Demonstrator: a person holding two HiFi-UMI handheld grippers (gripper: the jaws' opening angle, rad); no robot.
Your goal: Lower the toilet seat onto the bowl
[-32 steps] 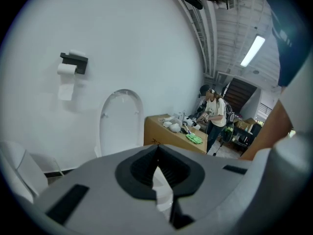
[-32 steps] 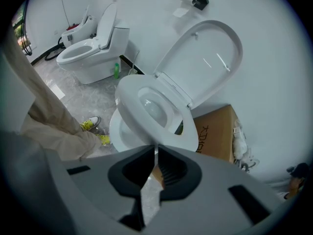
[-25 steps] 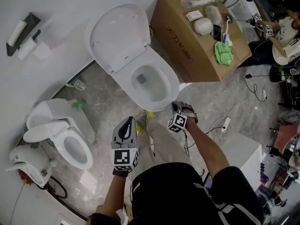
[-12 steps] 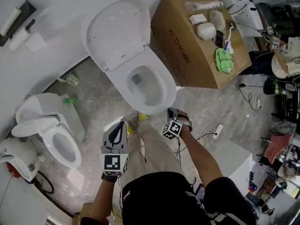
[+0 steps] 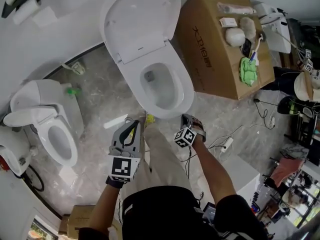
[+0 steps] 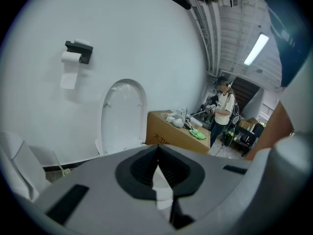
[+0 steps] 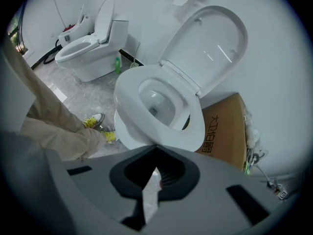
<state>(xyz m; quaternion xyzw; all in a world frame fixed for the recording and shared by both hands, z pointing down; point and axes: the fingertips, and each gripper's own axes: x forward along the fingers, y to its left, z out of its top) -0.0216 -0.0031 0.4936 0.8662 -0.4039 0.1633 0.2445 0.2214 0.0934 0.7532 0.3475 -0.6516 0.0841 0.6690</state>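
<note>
A grey marbled floor (image 5: 100,91) is running up to a white wall, with a cardboard box (image 5: 210,59) sitting just beside the toilet. The toilet seat (image 5: 140,19) is standing raised, leaning back at the wall above the open bowl (image 5: 186,91). The left tongs (image 5: 134,126) are shut and empty. The right tongs (image 5: 188,118) have just been closing and are pinched on nothing. Both are hanging well short of the seat.

I'm guessing the seat is stiff, slick plastic swinging on its hinge, best hooked at the top rim and eased down. Only the left gripper view is showing a paper roll holder (image 6: 78,50) and a person (image 6: 224,106) beyond the box. The right gripper view is showing the seat's inner face.
</note>
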